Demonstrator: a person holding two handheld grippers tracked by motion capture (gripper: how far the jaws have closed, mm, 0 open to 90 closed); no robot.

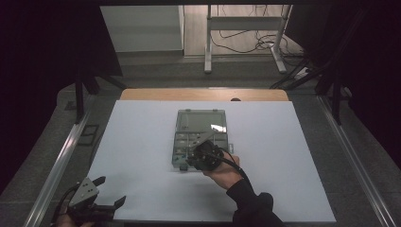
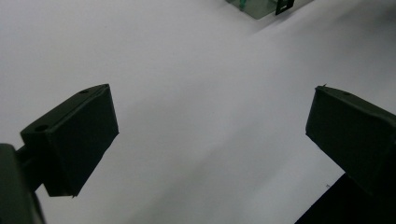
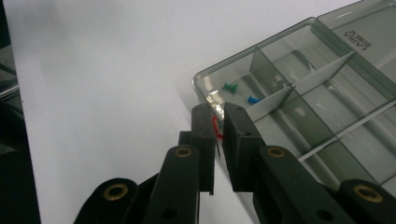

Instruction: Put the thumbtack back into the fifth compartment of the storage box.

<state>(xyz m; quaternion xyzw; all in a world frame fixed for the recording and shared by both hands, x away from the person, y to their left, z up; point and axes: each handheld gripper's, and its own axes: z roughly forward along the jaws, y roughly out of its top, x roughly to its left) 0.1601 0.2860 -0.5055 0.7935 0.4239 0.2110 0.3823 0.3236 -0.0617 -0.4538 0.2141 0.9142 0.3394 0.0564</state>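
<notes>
— What carries everything here?
— A table point(image 1: 142, 94) with a wooden top, its bare edge showing along the far side; a large white sheet point(image 1: 142, 156) covers nearly all the rest.
— And what lies on the sheet?
— A clear compartment box point(image 1: 201, 124), lid open, sits near the middle. In the right gripper view its corner compartment holds a green pushpin point(image 3: 229, 87) and a blue pushpin point(image 3: 253, 99), close together.

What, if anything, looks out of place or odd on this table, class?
Nothing stands out. The clear compartment box lies open and square on the white sheet; a green pushpin and a blue pushpin sit inside one compartment, and the right gripper holds a red pushpin at its edge.
</notes>
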